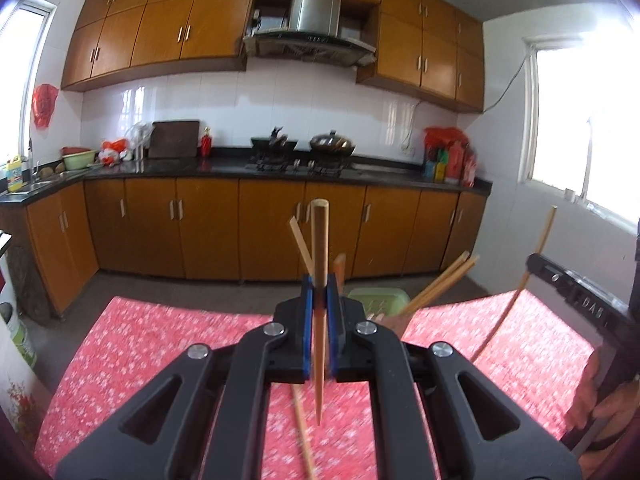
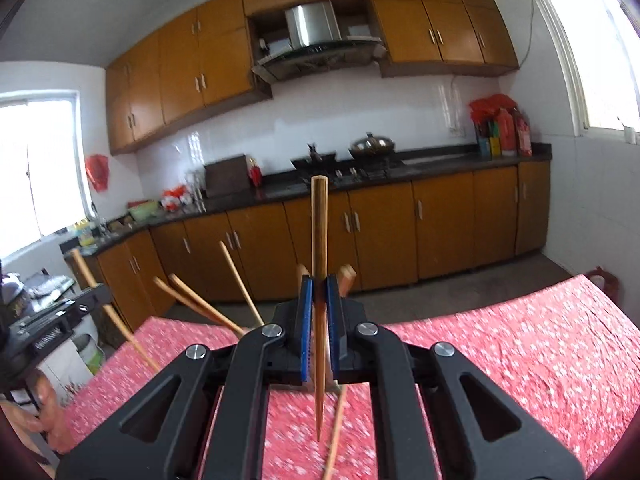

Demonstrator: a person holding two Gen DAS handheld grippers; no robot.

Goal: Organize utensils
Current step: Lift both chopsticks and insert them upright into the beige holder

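While the left gripper (image 1: 319, 300) hangs above the red floral tablecloth (image 1: 160, 344), its blue pads (image 1: 307, 320) are clamped on a wooden chopstick (image 1: 319, 280) that stands nearly upright, blunt end up and pointed tip down just over the cloth. Another chopstick (image 1: 304, 436) lies blurred on the cloth beneath it. Just right of the pads, a green holder (image 1: 378, 296) at the table's far edge carries several chopsticks (image 1: 444, 280) leaning out to the right. Farther right in the left wrist view, the other tool's black body shows with a thin stick slanting up past it. The right gripper (image 2: 319, 300) is likewise closed tight on a second chopstick (image 2: 319, 280), held upright with its tip low over the cloth, and one loose stick (image 2: 336, 432) lies slanted below it. Behind both, a dark countertop (image 1: 224, 166) holds a stove and wok (image 1: 332, 144).
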